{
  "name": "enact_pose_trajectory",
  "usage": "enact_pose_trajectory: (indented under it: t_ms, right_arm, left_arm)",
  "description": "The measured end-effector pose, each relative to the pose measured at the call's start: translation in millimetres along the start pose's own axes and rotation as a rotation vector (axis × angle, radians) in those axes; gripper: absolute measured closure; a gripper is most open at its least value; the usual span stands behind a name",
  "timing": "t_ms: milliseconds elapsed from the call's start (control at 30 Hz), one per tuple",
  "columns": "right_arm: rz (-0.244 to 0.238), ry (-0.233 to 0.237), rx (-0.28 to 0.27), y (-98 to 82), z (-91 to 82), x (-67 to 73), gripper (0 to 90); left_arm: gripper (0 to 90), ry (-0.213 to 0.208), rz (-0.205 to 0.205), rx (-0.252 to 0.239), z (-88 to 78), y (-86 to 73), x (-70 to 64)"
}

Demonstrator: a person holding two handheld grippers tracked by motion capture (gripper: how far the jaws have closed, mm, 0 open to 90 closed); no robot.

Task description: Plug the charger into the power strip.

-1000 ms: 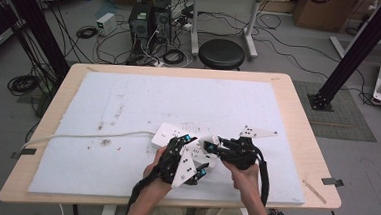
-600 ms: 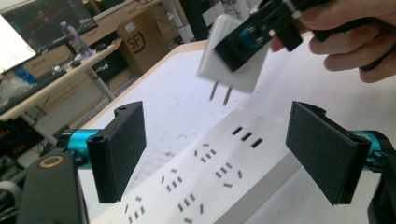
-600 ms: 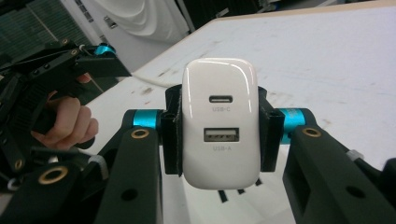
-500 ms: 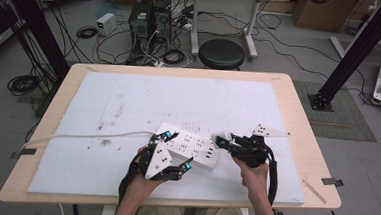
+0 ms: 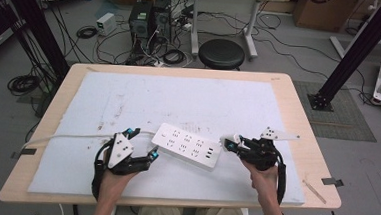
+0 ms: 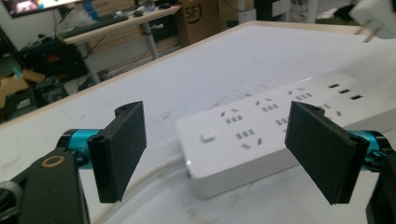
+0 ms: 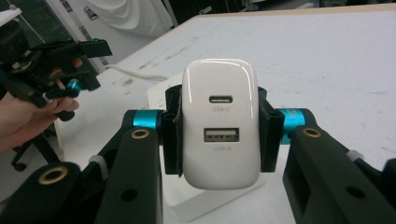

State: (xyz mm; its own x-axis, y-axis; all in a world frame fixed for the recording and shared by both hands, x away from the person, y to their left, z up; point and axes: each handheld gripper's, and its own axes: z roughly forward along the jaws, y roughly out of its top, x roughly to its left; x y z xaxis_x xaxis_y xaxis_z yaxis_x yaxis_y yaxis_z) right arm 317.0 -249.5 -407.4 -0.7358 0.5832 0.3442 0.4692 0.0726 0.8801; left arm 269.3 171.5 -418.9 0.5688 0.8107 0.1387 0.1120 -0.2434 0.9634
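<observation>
My right gripper is clamped on the white USB charger, one black jaw pressed flat against each of its long sides. In the right gripper view the charger stands upright between the jaws, long axis running up and down, and the face toward the camera carries the USB-C port above the USB-A port. In the left gripper view the same charger hangs in the air above the far end of the power strip, two metal prongs slanting down and left toward it.

My left gripper has its jaws spread wide with nothing between the pads; they frame the near end of the strip without touching it.

I take the strip as my landmark. In the high view the power strip lies flat on the pale mat, long axis running from upper left to lower right, its sockets facing up and its white cord leaving the left end and trailing off toward the table's left edge. My left gripper sits just beside that cord end. My right gripper, with the charger, is just off the strip's right end, apart from it.
</observation>
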Motion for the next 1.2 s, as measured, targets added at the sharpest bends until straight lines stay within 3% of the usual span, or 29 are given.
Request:
enact_pose_trajectory:
  t_ms: [100, 233, 267, 367, 500, 667, 833, 1033, 1067, 1100, 1133, 1200]
  right_arm:
    - [-0.009, 0.004, 0.007, 4.2, -1.8, -0.7, 63.1]
    - [-0.021, 0.006, 0.018, 9.7, -0.8, -2.5, 63.1]
    - [-0.039, 0.006, 0.064, 16.3, 2.9, -4.2, 63.1]
    - [-0.056, 0.010, 0.088, 20.7, 5.8, -5.4, 63.1]
    - [-0.051, 0.051, 0.115, 29.3, 10.8, -9.7, 63.1]
    - [-0.083, 0.053, 0.166, 43.7, 18.1, -10.3, 63.1]
    - [-0.130, 0.068, 0.250, 53.1, 30.6, -6.9, 63.1]
    - [-0.201, 0.088, 0.392, 61.9, 56.8, 0.1, 63.2]
    - [-0.201, 0.088, 0.392, 61.9, 56.8, 0.1, 63.2]
    - [-0.236, 0.082, 0.442, 64.5, 66.5, 4.7, 63.3]
    - [-0.236, 0.082, 0.442, 64.5, 66.5, 4.7, 63.3]
    - [-0.289, 0.085, 0.502, 67.8, 78.8, 10.6, 63.3]
  left_arm:
    - [20.8, 0.031, -0.033, -0.007, -9.4, -3.1, 11.2]
    - [20.8, 0.053, -0.042, -0.002, -15.6, -3.6, 18.3]
    - [21.0, 0.061, -0.055, -0.005, -18.9, -3.9, 21.4]
    - [21.2, 0.062, -0.058, -0.006, -20.2, -4.4, 22.5]
    - [21.4, 0.061, -0.055, -0.005, -21.5, -4.6, 22.2]
    - [21.6, 0.066, -0.053, -0.010, -24.9, -5.6, 21.3]
    - [21.6, 0.066, -0.052, -0.012, -27.3, -5.9, 21.0]
    - [21.9, 0.068, -0.052, -0.010, -29.3, -6.1, 21.5]
    - [21.9, 0.068, -0.052, -0.010, -29.3, -6.1, 21.5]
    - [21.9, 0.069, -0.053, -0.010, -30.1, -6.6, 21.6]
    - [21.9, 0.069, -0.053, -0.010, -30.1, -6.6, 21.6]
    - [21.9, 0.072, -0.055, -0.009, -31.9, -7.4, 22.0]
